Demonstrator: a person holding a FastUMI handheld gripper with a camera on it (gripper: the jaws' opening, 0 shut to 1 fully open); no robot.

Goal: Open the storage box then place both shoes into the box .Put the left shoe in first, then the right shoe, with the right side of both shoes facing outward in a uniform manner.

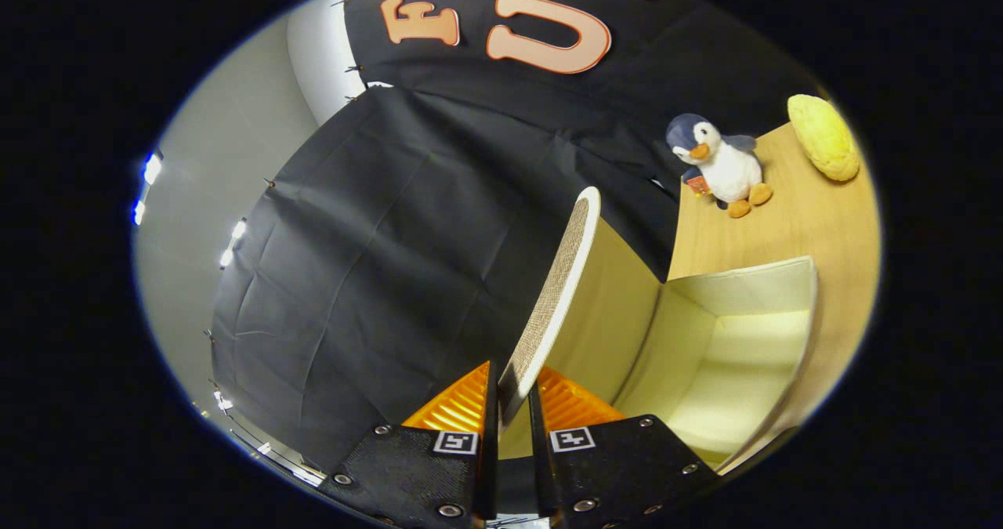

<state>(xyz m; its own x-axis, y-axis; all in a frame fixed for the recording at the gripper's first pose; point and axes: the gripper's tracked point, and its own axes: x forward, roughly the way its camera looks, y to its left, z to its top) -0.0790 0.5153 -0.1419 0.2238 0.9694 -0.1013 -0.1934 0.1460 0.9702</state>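
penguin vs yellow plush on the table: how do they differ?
Colour: the penguin is dark blue and white with orange beak and feet; the yellow plush is one plain yellow. Shape: the penguin has a head, wings and feet; the yellow plush is a bare oval lump. Place: the penguin sits nearer the open box, the yellow plush beyond it. Both rest on the wooden table, far from the tool, which grips the box lid.

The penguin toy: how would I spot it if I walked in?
Find the wooden table with the open cream box, whose lid the gripper pinches. Beyond the box stands the plush penguin, beside a yellow cushion; it alone has orange feet.
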